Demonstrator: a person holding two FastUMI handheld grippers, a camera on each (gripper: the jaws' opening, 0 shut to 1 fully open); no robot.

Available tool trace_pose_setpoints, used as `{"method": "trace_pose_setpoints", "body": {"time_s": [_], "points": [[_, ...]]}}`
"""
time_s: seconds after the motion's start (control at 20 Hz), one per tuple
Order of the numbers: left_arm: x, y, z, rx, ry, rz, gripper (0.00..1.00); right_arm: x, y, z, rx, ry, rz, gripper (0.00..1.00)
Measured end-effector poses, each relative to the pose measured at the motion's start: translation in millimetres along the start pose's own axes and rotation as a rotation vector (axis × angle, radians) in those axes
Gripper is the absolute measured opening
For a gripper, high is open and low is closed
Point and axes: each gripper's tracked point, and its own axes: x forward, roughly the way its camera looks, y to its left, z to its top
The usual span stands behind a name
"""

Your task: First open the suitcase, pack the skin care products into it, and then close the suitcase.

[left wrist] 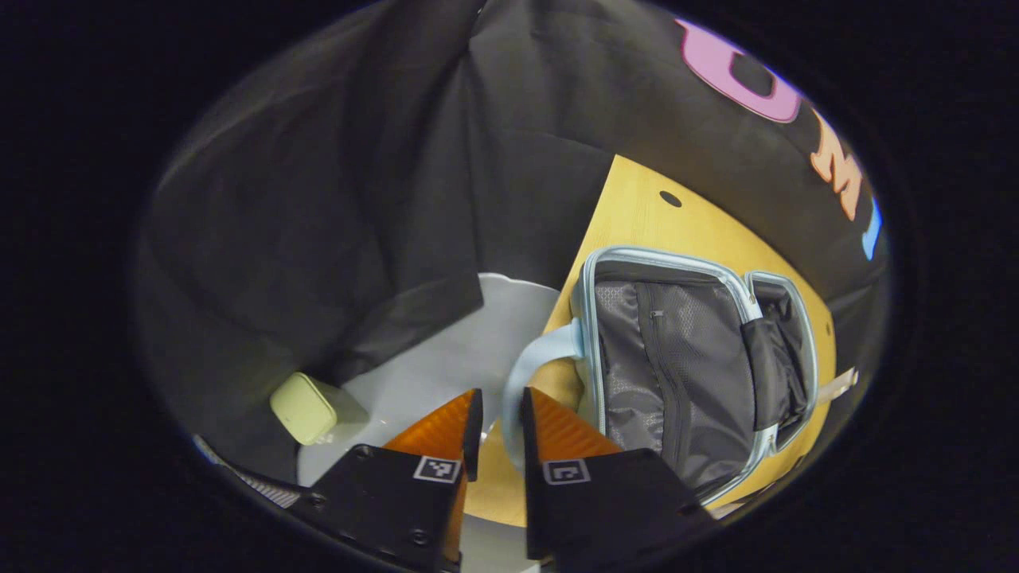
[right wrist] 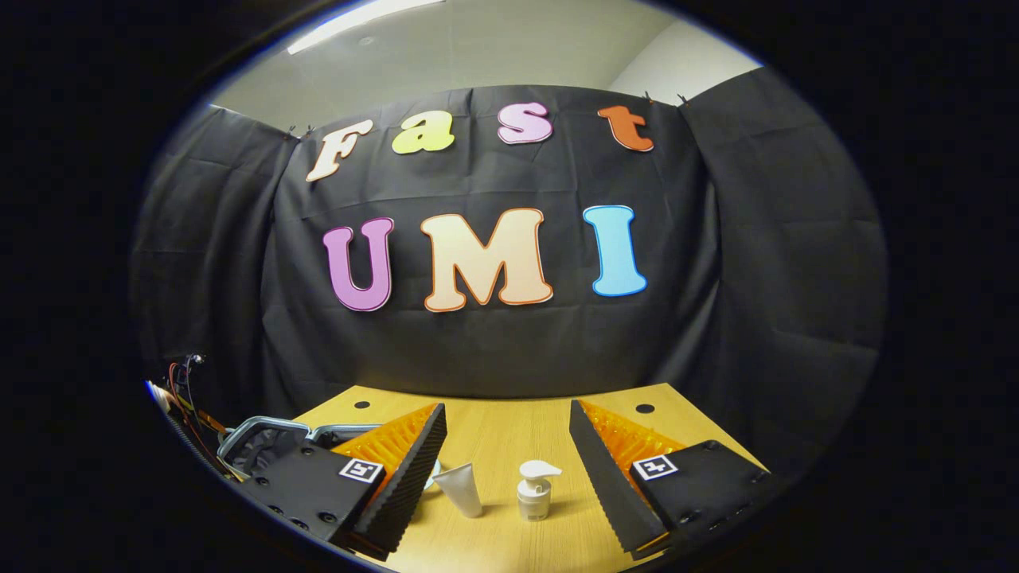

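In the left gripper view the suitcase (left wrist: pixel 677 366) lies open on the wooden table (left wrist: pixel 637 215), showing grey mesh lining and pale blue trim. Its pale blue handle (left wrist: pixel 549 350) curves down between the fingers of my left gripper (left wrist: pixel 501 395), which look closed on it. In the right gripper view the suitcase (right wrist: pixel 263 438) sits at the table's left end. My right gripper (right wrist: pixel 507 410) is open above the table. Ahead between its fingers stand a white tube (right wrist: pixel 463 489) and a white pump bottle (right wrist: pixel 535 492), both untouched.
A pale green box (left wrist: pixel 304 407) lies on the light floor (left wrist: pixel 446 358) left of the table. Loose wires (right wrist: pixel 183 382) hang at the far left. Cable holes (right wrist: pixel 645 408) mark the tabletop. Something small and white (right wrist: pixel 431 481) peeks from behind the right gripper's left finger.
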Motion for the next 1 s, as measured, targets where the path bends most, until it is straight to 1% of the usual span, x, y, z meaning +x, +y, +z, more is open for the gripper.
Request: {"method": "trace_pose_setpoints", "body": {"time_s": [0.1,0.2,0.25,0.3,0.35,0.45,0.5,0.55,0.65,0.75,0.85,0.9,0.95,1.0], "points": [[-26,-11,21,0.081,-0.082,0.038,0.54,3,-7,-7,0.000,0.014,-0.012,0.98],[-57,-39,42,0.139,-0.169,0.026,0.91,6,-13,-13,-0.003,0.028,-0.015,0.98],[-70,-59,52,0.159,-0.216,0.007,0.89,9,-14,-14,-0.004,0.032,-0.015,0.98],[-89,-80,65,0.170,-0.283,-0.005,0.94,11,-15,-15,-0.003,0.033,-0.011,0.98],[-106,-101,76,0.176,-0.340,-0.026,0.93,14,-15,-16,-0.002,0.034,-0.009,0.98],[-140,-165,100,0.181,-0.466,-0.099,0.94,17,-19,-18,-0.004,0.037,-0.005,0.98],[-153,-202,104,0.185,-0.521,-0.153,0.94,17,-20,-20,-0.008,0.040,-0.003,0.98],[-163,-240,103,0.191,-0.548,-0.219,0.95,18,-22,-22,-0.014,0.045,-0.002,0.99],[-186,-326,96,0.224,-0.589,-0.364,0.95,18,-28,-25,-0.019,0.057,-0.002,0.98],[-203,-404,83,0.283,-0.627,-0.488,0.95,17,-34,-27,-0.013,0.064,-0.003,0.98],[-211,-466,71,0.325,-0.661,-0.604,0.95,15,-39,-30,-0.013,0.071,-0.009,0.98],[-213,-498,58,0.348,-0.649,-0.665,0.95,15,-41,-32,-0.014,0.075,-0.007,0.99],[-214,-524,42,0.369,-0.635,-0.709,0.95,17,-42,-34,-0.015,0.080,0.001,0.98],[-212,-545,31,0.391,-0.624,-0.741,0.95,20,-42,-37,-0.019,0.086,0.009,0.99]]}}
